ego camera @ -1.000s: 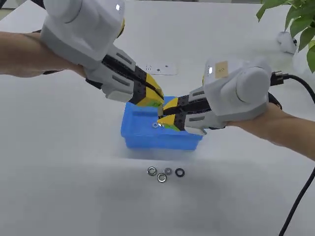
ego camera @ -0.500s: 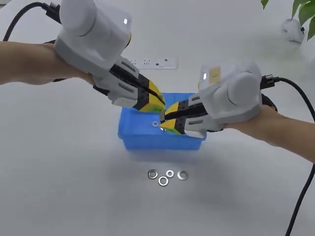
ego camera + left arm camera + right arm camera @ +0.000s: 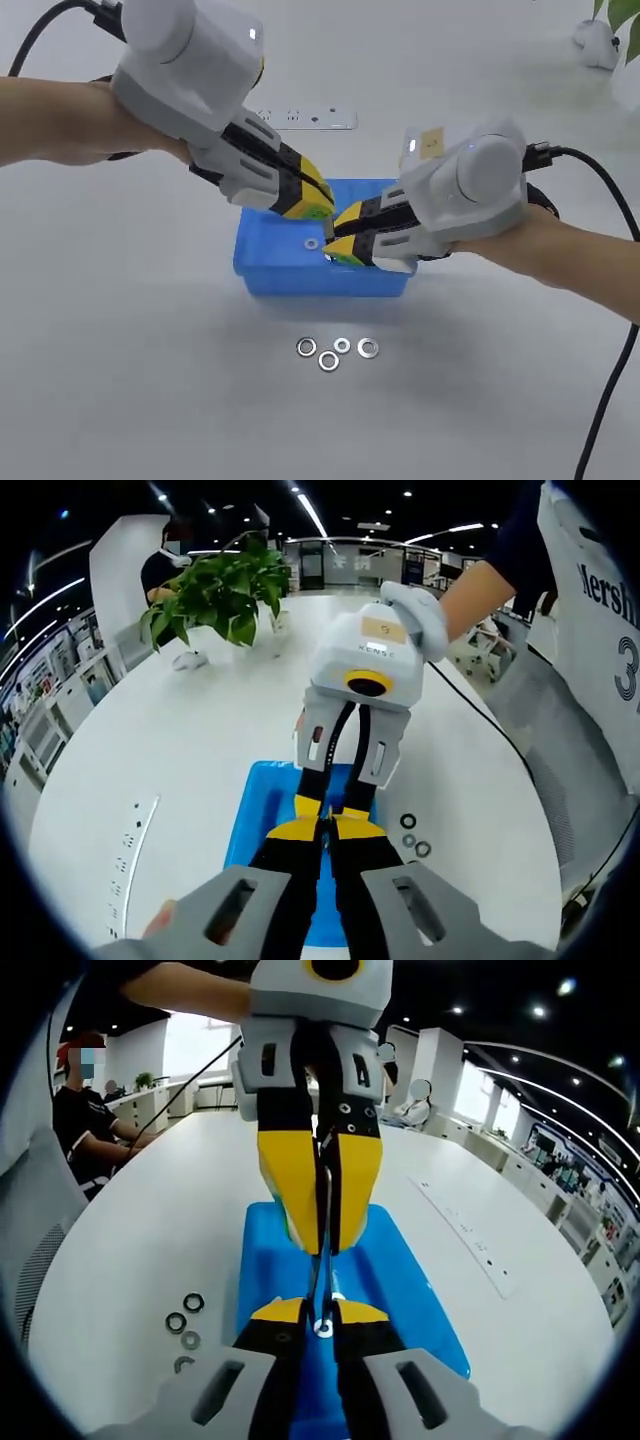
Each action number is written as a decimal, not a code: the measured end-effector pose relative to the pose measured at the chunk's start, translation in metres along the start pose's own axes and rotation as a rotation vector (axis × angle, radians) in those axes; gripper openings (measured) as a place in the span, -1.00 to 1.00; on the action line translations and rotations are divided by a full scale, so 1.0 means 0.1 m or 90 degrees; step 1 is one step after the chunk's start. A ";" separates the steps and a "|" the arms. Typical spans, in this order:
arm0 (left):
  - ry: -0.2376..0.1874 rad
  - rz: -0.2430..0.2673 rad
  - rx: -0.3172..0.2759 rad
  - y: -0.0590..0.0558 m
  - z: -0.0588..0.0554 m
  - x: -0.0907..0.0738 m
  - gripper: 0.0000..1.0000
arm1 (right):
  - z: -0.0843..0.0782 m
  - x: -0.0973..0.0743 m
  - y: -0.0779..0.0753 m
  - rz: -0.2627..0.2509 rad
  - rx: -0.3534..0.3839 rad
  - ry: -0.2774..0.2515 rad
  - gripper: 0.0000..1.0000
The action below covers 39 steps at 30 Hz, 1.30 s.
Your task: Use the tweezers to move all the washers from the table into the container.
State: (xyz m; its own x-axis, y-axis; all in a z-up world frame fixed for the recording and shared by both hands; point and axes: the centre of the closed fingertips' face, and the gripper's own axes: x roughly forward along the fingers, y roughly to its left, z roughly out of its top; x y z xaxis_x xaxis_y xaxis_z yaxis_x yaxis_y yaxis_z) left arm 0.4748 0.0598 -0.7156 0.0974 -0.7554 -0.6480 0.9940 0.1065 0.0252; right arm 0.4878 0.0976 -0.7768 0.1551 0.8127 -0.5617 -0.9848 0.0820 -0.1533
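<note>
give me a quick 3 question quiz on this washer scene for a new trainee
1. Count: how many washers lie on the table in front of the container?
2. True or false: the container is red.
3. Pick one: the washer at the tip of the tweezers is A) over the container, B) among the others on the table, C) on the table behind the container.
Key: 1) four; 2) false, it is blue; 3) A.
</note>
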 end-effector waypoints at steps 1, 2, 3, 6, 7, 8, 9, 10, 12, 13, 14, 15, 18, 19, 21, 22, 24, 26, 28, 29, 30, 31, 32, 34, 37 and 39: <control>0.000 0.000 0.001 0.00 0.00 0.00 -0.87 | 0.00 0.00 0.00 0.000 -0.001 0.001 -0.77; 0.001 0.001 0.003 0.00 0.00 0.00 -0.87 | 0.01 0.00 0.00 0.000 -0.002 0.002 -0.76; 0.001 0.000 0.001 0.01 0.00 0.00 -0.87 | 0.01 0.00 0.00 -0.002 -0.003 0.003 -0.74; 0.001 0.003 0.008 0.00 0.03 -0.02 -0.87 | 0.04 -0.02 -0.02 -0.004 -0.005 0.002 -0.73; -0.002 0.001 0.011 -0.01 0.05 -0.03 -0.87 | 0.06 -0.04 -0.01 -0.002 0.000 -0.002 -0.73; -0.002 0.005 0.017 0.01 0.06 -0.05 -0.87 | 0.08 -0.05 -0.01 -0.004 -0.004 -0.003 -0.73; -0.002 0.005 0.018 0.01 0.07 -0.06 -0.87 | 0.09 -0.06 -0.02 -0.006 -0.006 -0.003 -0.73; -0.003 0.006 0.018 0.01 0.08 -0.08 -0.87 | 0.10 -0.07 -0.03 -0.007 -0.006 -0.005 -0.73; -0.004 0.012 0.024 0.01 0.11 -0.11 -0.87 | 0.13 -0.09 -0.05 -0.016 -0.010 -0.003 -0.73; -0.006 0.015 0.027 0.01 0.13 -0.13 -0.87 | 0.14 -0.11 -0.08 -0.023 -0.017 0.001 -0.73; -0.009 0.018 0.028 0.01 0.15 -0.15 -0.87 | 0.16 -0.12 -0.07 -0.022 -0.017 -0.002 -0.73; -0.012 0.018 0.028 0.01 0.18 -0.17 -0.87 | 0.20 -0.13 -0.08 -0.021 -0.012 -0.008 -0.73; -0.015 0.019 0.039 -0.03 0.25 -0.23 -0.87 | 0.27 -0.18 -0.07 -0.024 -0.015 -0.014 -0.72; -0.016 0.018 0.041 -0.05 0.27 -0.25 -0.87 | 0.31 -0.20 -0.06 -0.022 -0.014 -0.018 -0.72; -0.017 0.018 0.046 -0.09 0.31 -0.28 -0.87 | 0.35 -0.23 -0.04 -0.021 -0.013 -0.020 -0.72; -0.017 0.015 0.053 -0.13 0.33 -0.31 -0.87 | 0.37 -0.25 -0.01 -0.018 -0.017 -0.022 -0.72; -0.018 0.011 0.057 -0.16 0.34 -0.34 -0.87 | 0.41 -0.29 0.04 -0.013 -0.021 -0.024 -0.72; -0.017 0.009 0.065 -0.20 0.35 -0.37 -0.87 | 0.44 -0.32 0.07 -0.010 -0.024 -0.025 -0.73; -0.015 0.003 0.074 -0.28 0.38 -0.42 -0.87 | 0.49 -0.37 0.16 -0.001 -0.029 -0.026 -0.74; -0.014 0.003 0.077 -0.31 0.39 -0.44 -0.87 | 0.50 -0.38 0.18 0.000 -0.033 -0.025 -0.74; -0.013 0.003 0.079 -0.35 0.41 -0.46 -0.87 | 0.52 -0.41 0.22 0.002 -0.039 -0.024 -0.74; -0.013 0.003 0.079 -0.37 0.41 -0.48 -0.87 | 0.54 -0.42 0.25 0.004 -0.041 -0.023 -0.75; -0.013 0.003 0.079 -0.40 0.42 -0.49 -0.87 | 0.55 -0.44 0.28 0.005 -0.042 -0.023 -0.75; -0.013 0.002 0.081 -0.47 0.43 -0.52 -0.87 | 0.57 -0.47 0.35 0.009 -0.050 -0.020 -0.75; -0.017 0.003 0.078 -0.58 0.44 -0.54 -0.87 | 0.57 -0.50 0.44 0.008 -0.047 -0.020 -0.76; -0.018 0.002 0.075 -0.62 0.44 -0.55 -0.87 | 0.58 -0.50 0.50 0.007 -0.039 -0.024 -0.76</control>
State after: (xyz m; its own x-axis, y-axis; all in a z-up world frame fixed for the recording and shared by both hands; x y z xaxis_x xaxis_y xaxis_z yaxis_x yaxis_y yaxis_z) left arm 0.4101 0.0663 -0.6485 0.0998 -0.7736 -0.6257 0.9925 0.0330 0.1176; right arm 0.4263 0.0944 -0.7094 0.1399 0.8343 -0.5333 -0.9797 0.0385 -0.1968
